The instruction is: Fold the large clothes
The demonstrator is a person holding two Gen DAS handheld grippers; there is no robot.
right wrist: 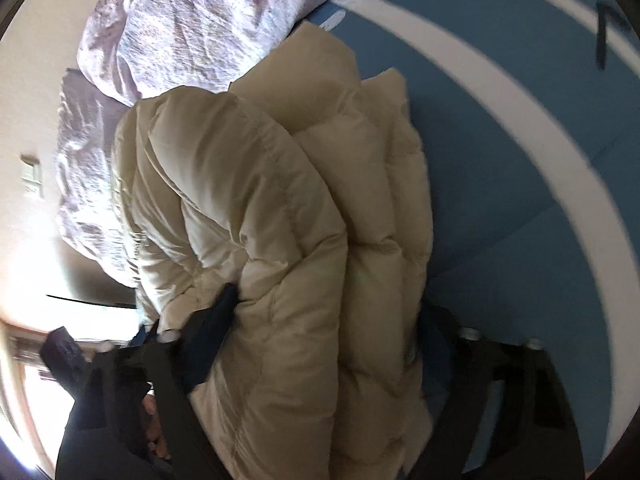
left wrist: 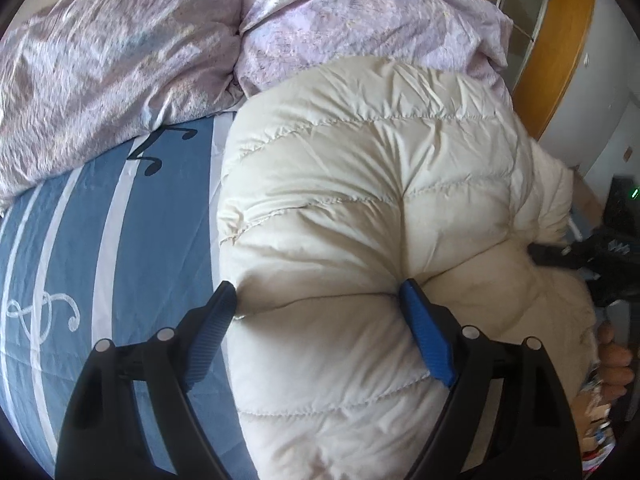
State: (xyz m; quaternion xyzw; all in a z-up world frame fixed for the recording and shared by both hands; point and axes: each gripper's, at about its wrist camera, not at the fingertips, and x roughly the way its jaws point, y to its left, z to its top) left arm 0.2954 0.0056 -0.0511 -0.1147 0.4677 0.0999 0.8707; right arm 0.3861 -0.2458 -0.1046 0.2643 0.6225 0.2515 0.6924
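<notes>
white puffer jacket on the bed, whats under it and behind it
The puffer jacket lies on a blue striped bedsheet; behind it is a bunched lilac duvet. The sheet directly beneath the jacket is covered, so anything there is hidden.

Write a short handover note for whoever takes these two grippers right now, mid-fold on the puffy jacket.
Left gripper: jaws wide, pressed into the near edge of the cream down jacket, a bulge of padding between them.
Right gripper: straddles the jacket's stacked layers at its other end; firm clamp not certain.
Jacket lies bundled on the blue striped bedsheet, its far end against the lilac duvet.
Done: folded over into thick layers.
Left: probably compress, square the bundle, release.
</notes>
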